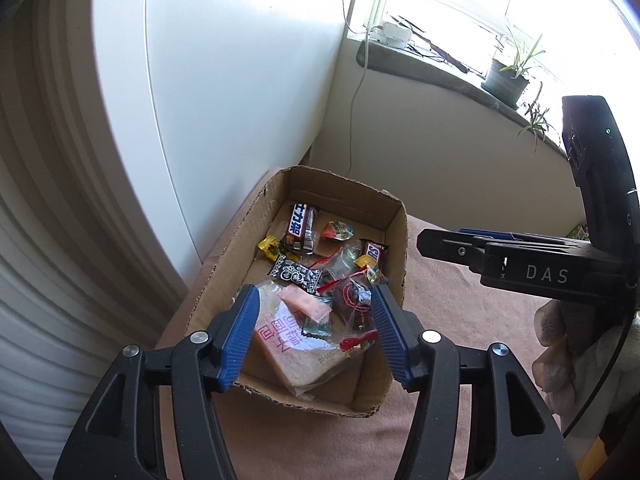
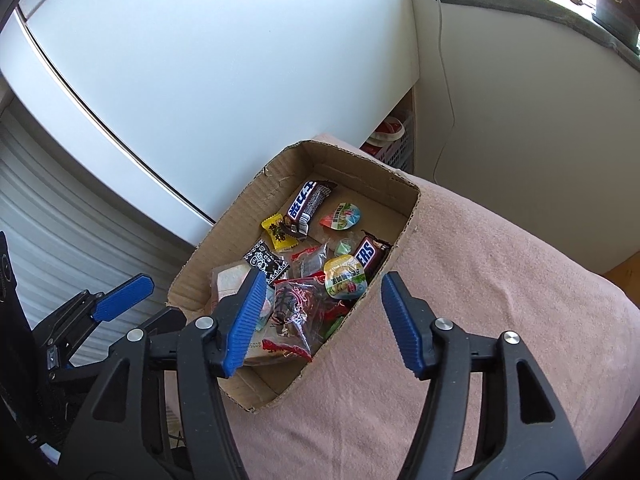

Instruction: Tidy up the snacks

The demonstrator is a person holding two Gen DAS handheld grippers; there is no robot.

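Ahead of both tools: a cardboard box (image 1: 394, 240) sits on a pink-covered tabletop (image 2: 500, 280), pushed up near a white cabinet (image 1: 240, 80).
Left tool (image 1: 312, 332): spread wide, nothing between its blue pads, hovering over the near end of the box.
Right tool (image 2: 320, 316): also gaping and empty-handed, one finger above the box contents, the other out past the box's right wall over the pink cover.
Right tool, seen from the left: it comes in from the right side, level with the box's far half, apart from the cardboard.
Under the left tool: a bagged slice of bread (image 1: 296, 344) lies flat, with a small pink sachet (image 1: 306, 302) and a dark red-trimmed packet (image 1: 356, 300) on top of it.
Further out from the tools: a long chocolate bar (image 1: 300, 226), a short chocolate bar (image 2: 370, 256), a yellow candy (image 2: 278, 234), a black patterned packet (image 1: 294, 274) and two jelly cups (image 2: 344, 280).
Progress: looks late in the job, folks. Every snack visible is inside the box, and no loose snack shows on the bit of pink cover in view.
Left to do: my guess is only tidying the jumbled pile, or fetching anything lying out of frame; I can't tell which.
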